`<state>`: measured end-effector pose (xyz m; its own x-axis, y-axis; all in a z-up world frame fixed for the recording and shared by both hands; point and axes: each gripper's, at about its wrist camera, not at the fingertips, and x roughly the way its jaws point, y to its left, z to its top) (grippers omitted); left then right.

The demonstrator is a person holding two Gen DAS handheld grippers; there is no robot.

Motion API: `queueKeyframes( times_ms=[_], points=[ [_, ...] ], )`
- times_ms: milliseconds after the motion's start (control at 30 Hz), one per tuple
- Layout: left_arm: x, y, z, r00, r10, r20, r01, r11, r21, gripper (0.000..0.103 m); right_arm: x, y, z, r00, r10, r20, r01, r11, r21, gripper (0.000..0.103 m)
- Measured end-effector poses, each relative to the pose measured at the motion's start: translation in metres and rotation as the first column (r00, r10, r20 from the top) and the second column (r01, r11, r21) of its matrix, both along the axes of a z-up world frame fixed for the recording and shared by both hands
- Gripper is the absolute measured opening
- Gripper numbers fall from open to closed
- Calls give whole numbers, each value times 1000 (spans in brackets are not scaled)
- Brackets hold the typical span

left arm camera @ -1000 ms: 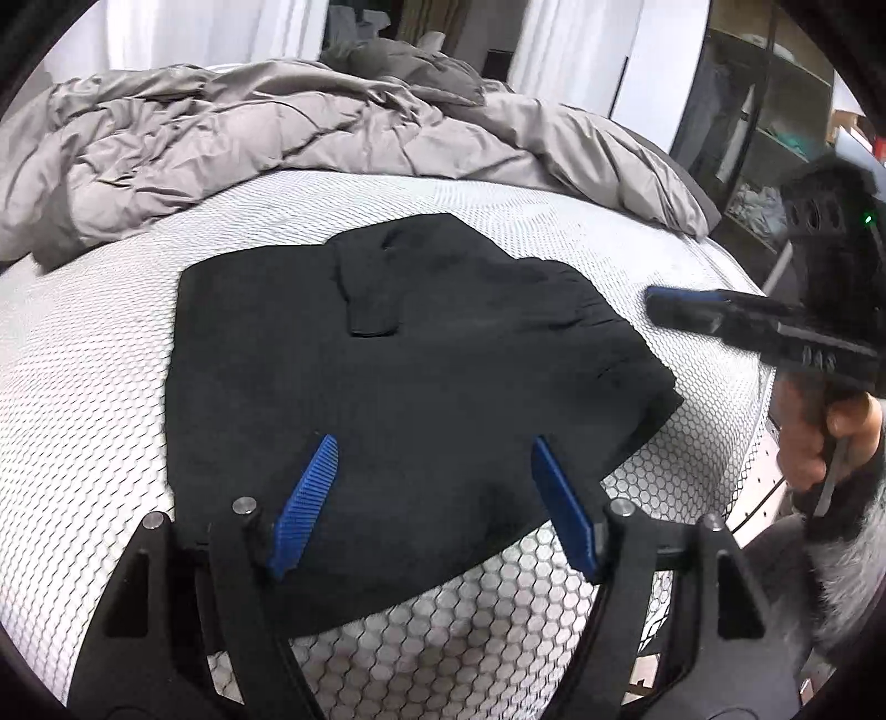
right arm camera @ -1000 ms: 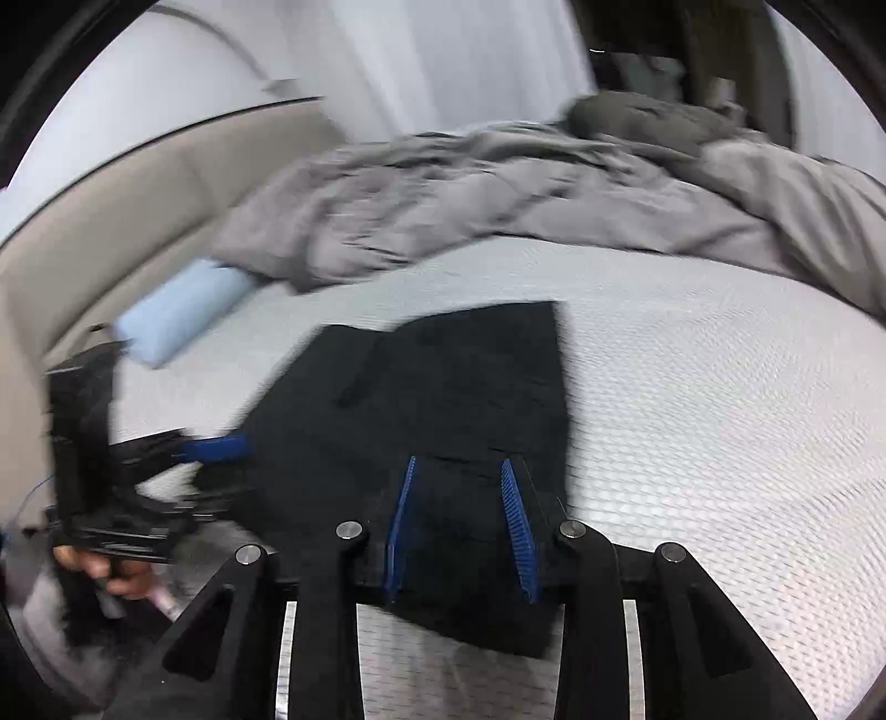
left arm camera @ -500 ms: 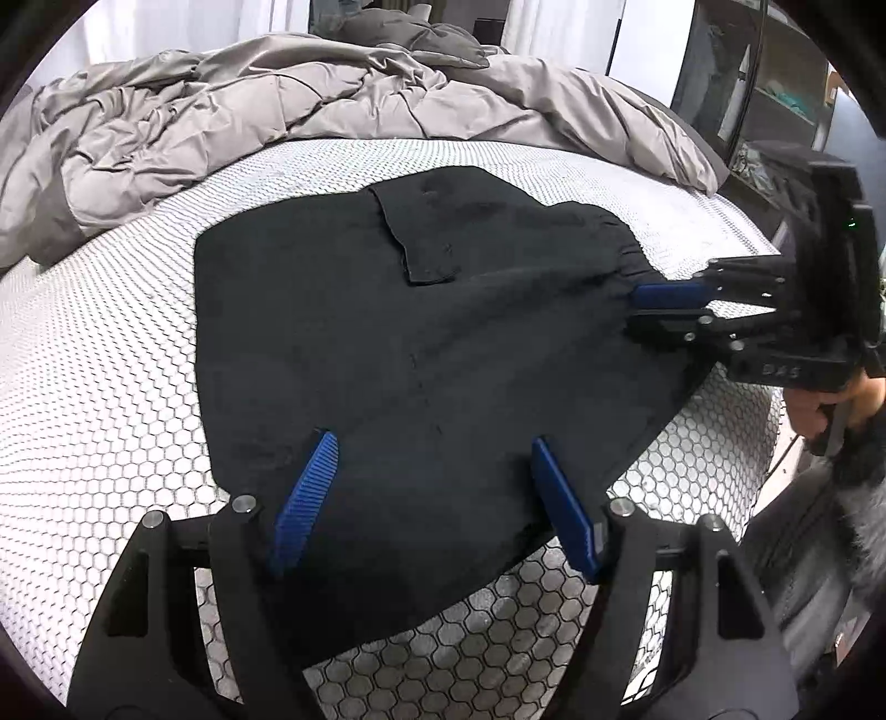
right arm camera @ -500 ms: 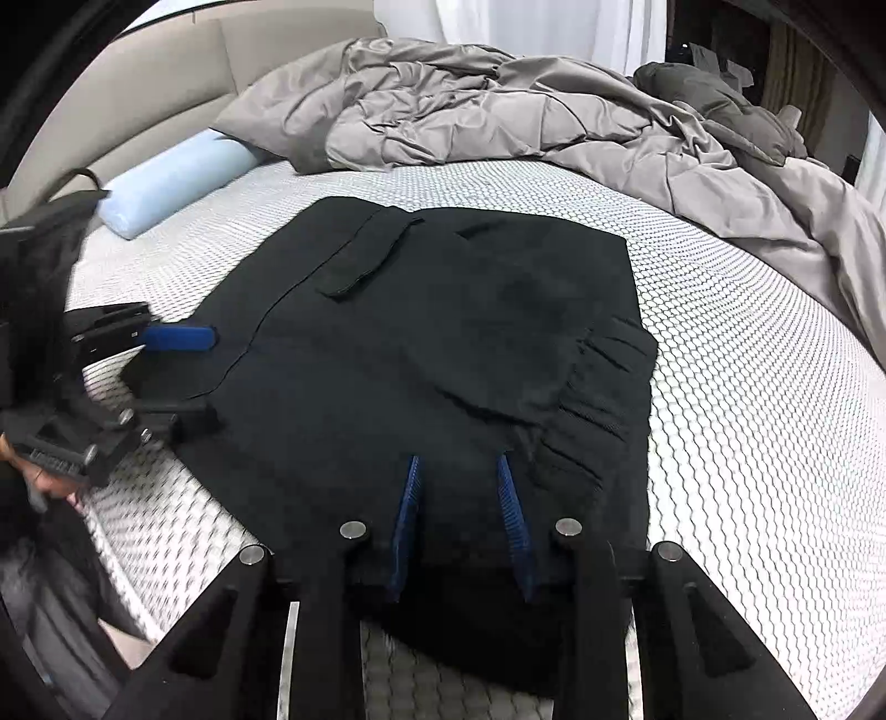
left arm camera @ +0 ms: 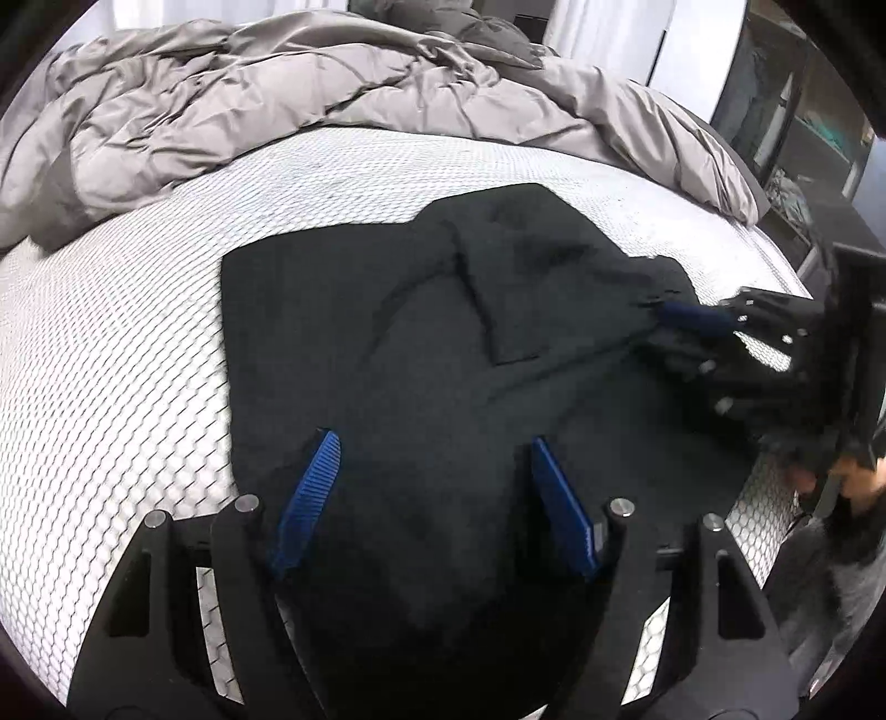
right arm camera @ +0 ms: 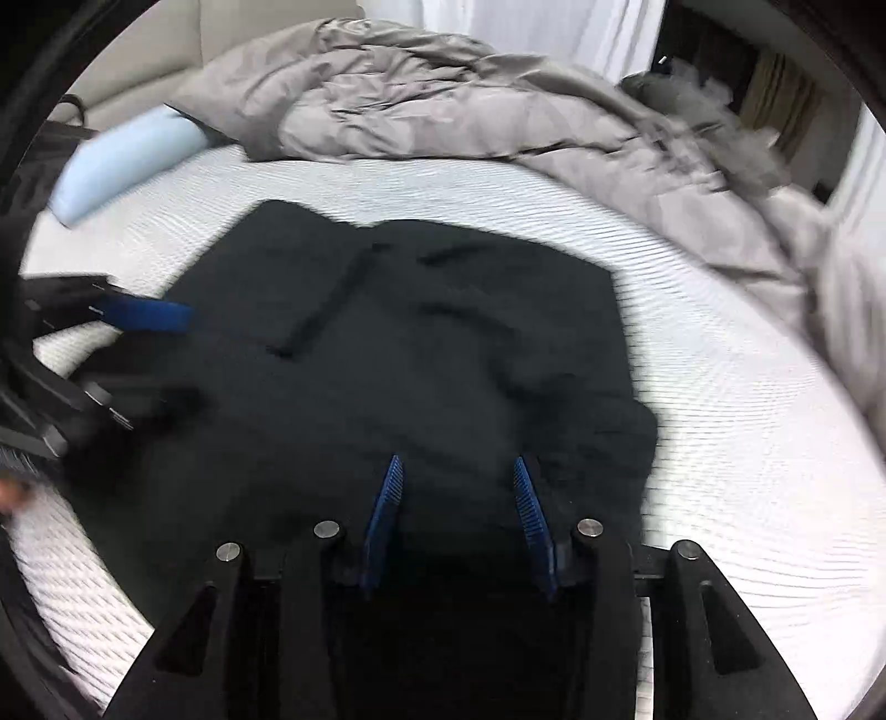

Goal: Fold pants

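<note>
Black pants (left arm camera: 443, 343) lie folded flat on the white honeycomb-patterned mattress (left arm camera: 122, 343), one pocket flap showing on top. My left gripper (left arm camera: 433, 443) is open and hovers over the near edge of the cloth, its blue pads (left arm camera: 307, 498) apart from it. My right gripper (right arm camera: 457, 462) sits low over the gathered waistband (right arm camera: 620, 437). Its jaws are opening, with dark cloth lying between them and no pad pressing on it. From the left wrist view the right gripper (left arm camera: 686, 343) straddles the waistband corner at the bed's right side. The left gripper (right arm camera: 138, 360) shows blurred at the left.
A crumpled grey duvet (left arm camera: 332, 83) fills the back of the bed. A light blue pillow (right arm camera: 122, 160) lies by the beige headboard (right arm camera: 144, 50). Dark shelving (left arm camera: 797, 127) stands beyond the bed's right edge, where a person's hand (left arm camera: 803, 476) holds the right gripper.
The right gripper came in from beyond the bed's edge onto the waistband and its jaws have widened. The left gripper pushed forward and lower over the pants.
</note>
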<state>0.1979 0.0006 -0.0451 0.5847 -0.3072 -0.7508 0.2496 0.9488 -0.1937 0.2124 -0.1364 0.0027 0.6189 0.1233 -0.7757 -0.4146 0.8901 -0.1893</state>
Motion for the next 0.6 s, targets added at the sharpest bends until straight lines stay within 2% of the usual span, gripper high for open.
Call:
queueKeyframes(
  times_ms=[133, 233, 333, 400, 433, 467, 500, 533, 600],
  points=[
    [-7, 8, 9, 999, 34, 1, -34, 999, -2, 70, -5, -11, 9, 1000, 4, 18, -5, 999, 41, 40],
    [-10, 13, 27, 997, 58, 50, -56, 997, -44, 69, 1, -11, 22, 999, 28, -39, -20, 981, 190, 40],
    [16, 13, 37, 995, 89, 42, -88, 996, -12, 69, 16, 5, 31, 999, 28, -23, -22, 976, 215, 41],
    [41, 12, 32, 995, 97, -5, -97, 995, 17, 69, 30, 17, 29, 998, 37, -43, -26, 974, 225, 41],
    [54, 12, 25, 994, 102, -37, -100, 994, 41, 69, 38, 24, 24, 998, 32, -56, -20, 977, 214, 42],
    [65, 13, 12, 992, 102, -73, -96, 993, 73, 69, 45, 32, 14, 998, 26, -65, -15, 986, 167, 42],
    [72, 15, 5, 992, 89, -84, -84, 994, 67, 71, 49, 37, 5, 997, 26, -69, -19, 994, 109, 42],
    [72, 20, 0, 995, 72, -74, -69, 997, 41, 73, 49, 40, -8, 997, 26, -69, -25, 1000, 20, 42],
    [68, 27, -1, 996, 75, -53, -73, 997, 32, 78, 44, 29, -12, 998, 16, -65, -19, 999, -42, 42]
  ],
)
